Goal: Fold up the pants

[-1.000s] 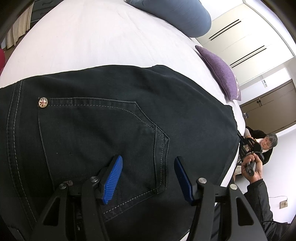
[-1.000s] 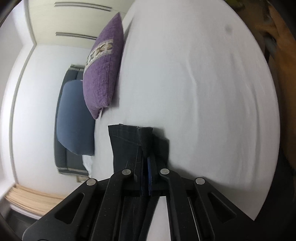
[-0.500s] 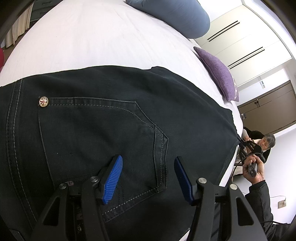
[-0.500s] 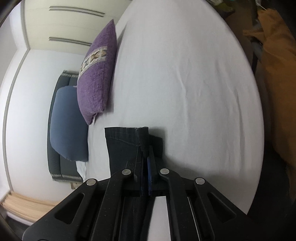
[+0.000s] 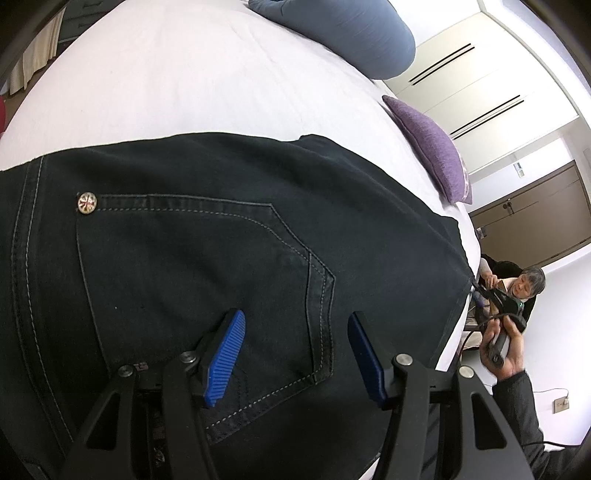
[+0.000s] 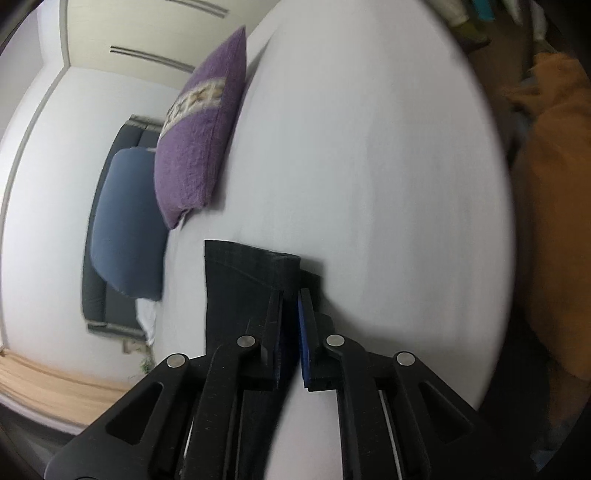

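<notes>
Here the dark pants lie spread flat on the white bed, seat side up, with one stitched back pocket and one metal rivet at its corner showing. The left gripper hovers just over the pocket with its blue pads standing well apart and nothing between them.

In the right wrist view, the right gripper sits at the hem end of a pant leg, which lies on the bed. Its jaws are opening; a narrow gap shows between them, the hem's edge lies against the left finger, and the pads no longer press on the cloth.

Around the pants there are two pillows near the head of the bed: one purple pillow with a patterned band and one blue pillow, both well apart from the pants. Nothing lies on the cloth itself. Beyond the bed's far edge, a seated person shows in the left wrist view, and a hand in a dark sleeve grips the right gripper's handle. An orange-brown cloth lies blurred off the bed's right side.
</notes>
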`<state>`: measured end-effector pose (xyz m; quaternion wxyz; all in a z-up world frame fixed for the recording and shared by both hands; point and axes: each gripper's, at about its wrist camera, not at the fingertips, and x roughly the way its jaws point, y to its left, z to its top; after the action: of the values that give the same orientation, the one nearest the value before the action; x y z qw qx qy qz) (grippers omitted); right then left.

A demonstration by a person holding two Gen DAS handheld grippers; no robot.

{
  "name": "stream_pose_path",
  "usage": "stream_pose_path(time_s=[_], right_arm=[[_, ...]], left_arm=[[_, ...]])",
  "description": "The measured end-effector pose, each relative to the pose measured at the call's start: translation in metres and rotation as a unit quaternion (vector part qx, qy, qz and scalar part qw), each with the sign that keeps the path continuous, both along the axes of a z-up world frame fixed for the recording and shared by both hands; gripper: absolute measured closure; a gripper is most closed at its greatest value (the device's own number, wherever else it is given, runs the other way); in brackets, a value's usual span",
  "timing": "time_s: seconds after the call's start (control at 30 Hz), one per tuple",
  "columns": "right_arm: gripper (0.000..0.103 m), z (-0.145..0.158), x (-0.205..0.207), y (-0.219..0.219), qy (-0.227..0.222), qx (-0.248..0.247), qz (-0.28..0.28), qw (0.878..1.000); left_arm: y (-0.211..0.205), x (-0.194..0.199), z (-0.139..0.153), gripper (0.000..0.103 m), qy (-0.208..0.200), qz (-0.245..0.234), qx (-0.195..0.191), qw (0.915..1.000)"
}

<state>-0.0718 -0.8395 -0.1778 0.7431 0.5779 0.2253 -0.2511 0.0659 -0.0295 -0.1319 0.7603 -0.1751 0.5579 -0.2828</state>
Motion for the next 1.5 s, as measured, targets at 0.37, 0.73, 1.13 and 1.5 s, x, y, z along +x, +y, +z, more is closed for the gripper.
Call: stream_pose_path(time_s=[0.37, 0.73, 1.13, 1.5], right_arm=[[0.048, 0.029, 0.017, 0.119, -0.097, 0.086, 0.221, 0.967], [0.07, -0.002, 0.022, 0.174, -0.065, 0.17, 0.249, 0.951], [0.069, -0.013, 0.035, 0.188, -0.042, 0.198, 0.252, 0.946], [0.101, -0.022, 0.054, 0.203, -0.045, 0.188, 0.26, 0.946]], left_arm=[[-0.001, -0.005, 0.002, 0.043, -0.007, 0.002, 0.003, 1.0], [-0.002, -0.007, 0.003, 0.043, -0.011, 0.005, 0.002, 0.9999], [-0.002, -0.008, 0.003, 0.043, -0.012, 0.005, 0.002, 0.9999], [-0.002, -0.008, 0.003, 0.043, -0.012, 0.003, 0.004, 0.9999]])
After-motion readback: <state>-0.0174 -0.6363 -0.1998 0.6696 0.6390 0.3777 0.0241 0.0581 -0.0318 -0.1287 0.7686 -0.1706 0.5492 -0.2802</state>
